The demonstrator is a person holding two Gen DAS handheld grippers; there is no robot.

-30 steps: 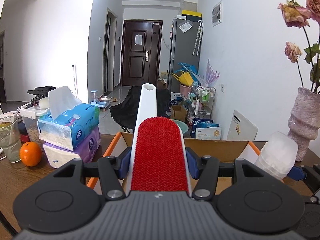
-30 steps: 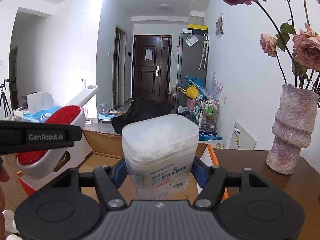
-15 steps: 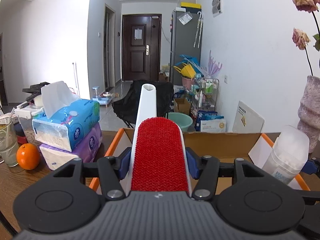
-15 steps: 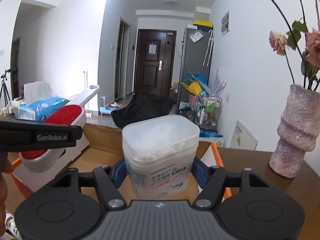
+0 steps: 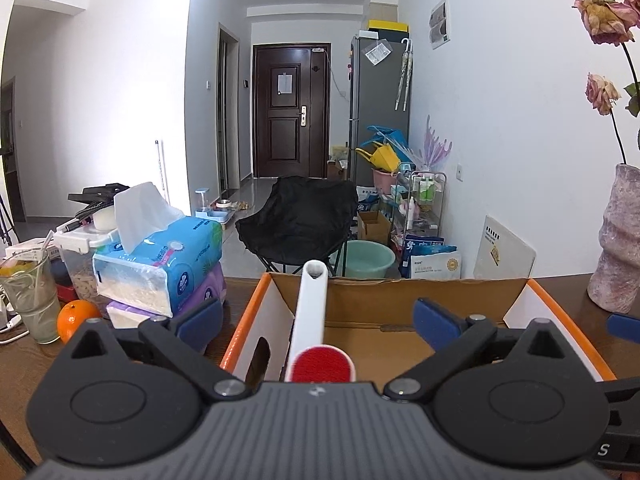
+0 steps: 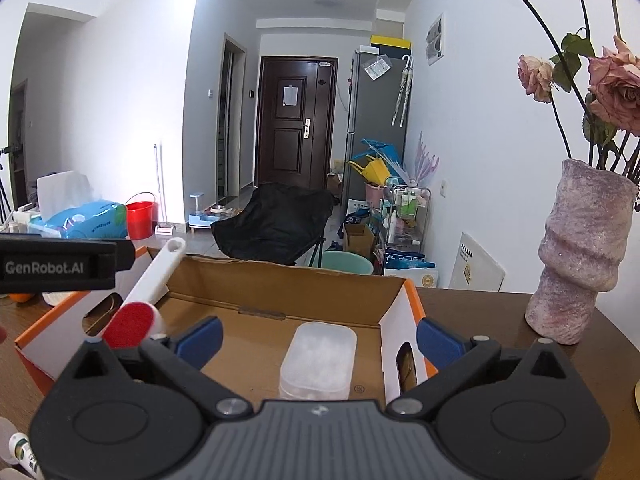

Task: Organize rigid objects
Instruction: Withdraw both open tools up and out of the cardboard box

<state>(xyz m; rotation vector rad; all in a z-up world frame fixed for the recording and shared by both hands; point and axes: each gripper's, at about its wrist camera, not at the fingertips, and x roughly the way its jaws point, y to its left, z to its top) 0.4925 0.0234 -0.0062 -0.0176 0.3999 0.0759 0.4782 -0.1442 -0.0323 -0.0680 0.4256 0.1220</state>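
Lying below spread fingers (image 5: 436, 322) | lint brush (image 5: 310, 316) | cardboard box (image 5: 400, 304), probably released

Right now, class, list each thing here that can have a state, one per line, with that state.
Left hand-held gripper: open, just released.
Right hand-held gripper: open, just released.
Lint brush: in the box, handle leaning on its left wall.
Cotton swab container: closed, upright on the box floor.
Cardboard box: flaps open.
Tissue pack: opened, one sheet sticking up.
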